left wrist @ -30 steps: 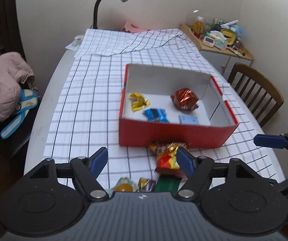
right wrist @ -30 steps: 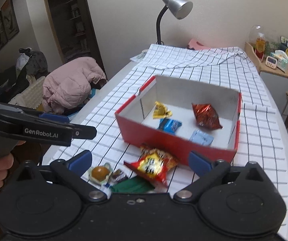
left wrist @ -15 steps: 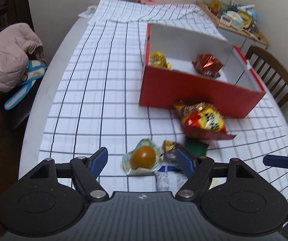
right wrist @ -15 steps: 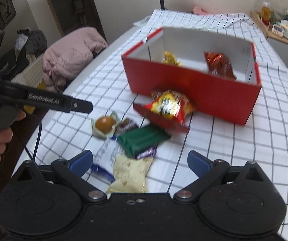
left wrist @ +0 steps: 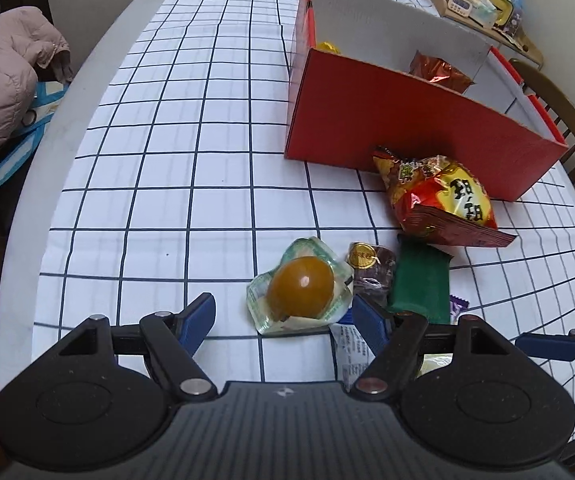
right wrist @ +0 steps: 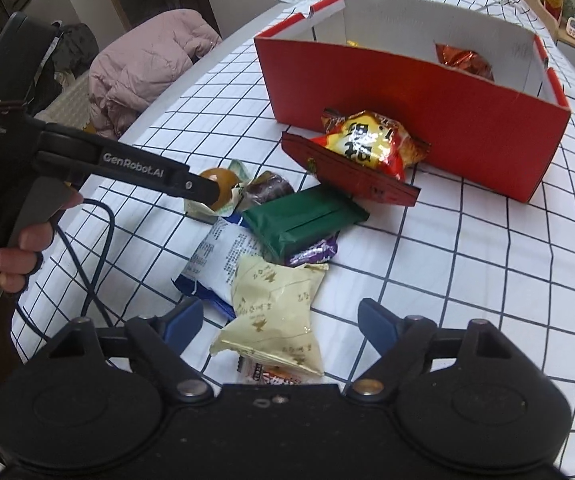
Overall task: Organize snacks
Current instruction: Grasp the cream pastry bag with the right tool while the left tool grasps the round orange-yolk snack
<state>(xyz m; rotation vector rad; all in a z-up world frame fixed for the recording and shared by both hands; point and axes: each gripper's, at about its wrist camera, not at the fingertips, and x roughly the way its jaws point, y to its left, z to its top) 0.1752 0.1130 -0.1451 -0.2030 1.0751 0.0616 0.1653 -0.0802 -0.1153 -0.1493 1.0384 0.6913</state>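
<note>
The red box (left wrist: 407, 120) stands open-topped on the checked cloth of the surface (left wrist: 175, 160), so snacks can be dropped in from above; a copper foil pack (left wrist: 439, 70) and a yellow sweet (left wrist: 325, 46) already lie inside, the rest hidden by the near wall. The loose snacks sit in a heap just in front of it, within reach of both hands. The left tool (left wrist: 283, 314) hangs over the jelly cup (left wrist: 301, 288), which is framed between its blue pads (left wrist: 197, 318); the jaws stand released, with a clear gap on the left side, though the right pad may be brushing the wrapper's edge. That framing suggests the cup is the left hand's pick. The right tool (right wrist: 277, 320) straddles the cream pouch (right wrist: 275, 308) and its jaws have just been closing in, yet both pads are still clear of the pouch, so nothing is grasped. Beside these lie a green bar (right wrist: 305, 220), a white-and-blue pack (right wrist: 217, 262), a purple wrapper (right wrist: 313, 252), a dark sweet (right wrist: 269, 190) and a red-and-yellow bag (right wrist: 367, 146) leaning at the box wall. Working both hands at once likely speeds the sorting, but the overlapping wrappers could drag neighbours along.
</note>
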